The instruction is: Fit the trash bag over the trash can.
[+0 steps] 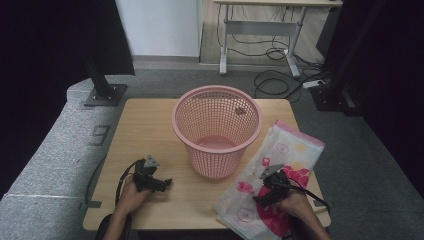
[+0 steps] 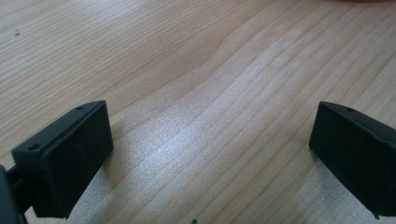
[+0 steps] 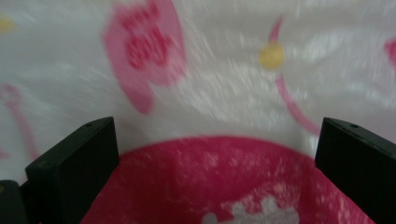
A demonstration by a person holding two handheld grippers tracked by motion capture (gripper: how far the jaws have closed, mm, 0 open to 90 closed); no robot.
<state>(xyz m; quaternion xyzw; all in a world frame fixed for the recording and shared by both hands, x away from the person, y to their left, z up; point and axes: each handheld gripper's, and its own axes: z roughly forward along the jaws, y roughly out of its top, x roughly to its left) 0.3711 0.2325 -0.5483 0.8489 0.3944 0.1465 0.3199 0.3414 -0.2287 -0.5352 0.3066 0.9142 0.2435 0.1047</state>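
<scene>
A pink mesh basket (image 1: 216, 129) stands upright in the middle of the wooden table (image 1: 150, 130). To its right lies a flat plastic bag (image 1: 280, 165) printed with pink and red patterns. My right gripper (image 1: 260, 200) hovers low over the bag's near end, jaws wide apart, with the bag's red patch (image 3: 210, 177) between and below them. My left gripper (image 1: 167, 184) is open near the table's front left, held just above bare wood (image 2: 210, 116), with nothing between its jaws.
A grey padded surface (image 1: 50, 150) borders the table on the left. Behind the table are a black stand base (image 1: 104, 94), a white desk frame (image 1: 260, 30) and cables on the floor (image 1: 280, 80). Bare wood lies left of the basket.
</scene>
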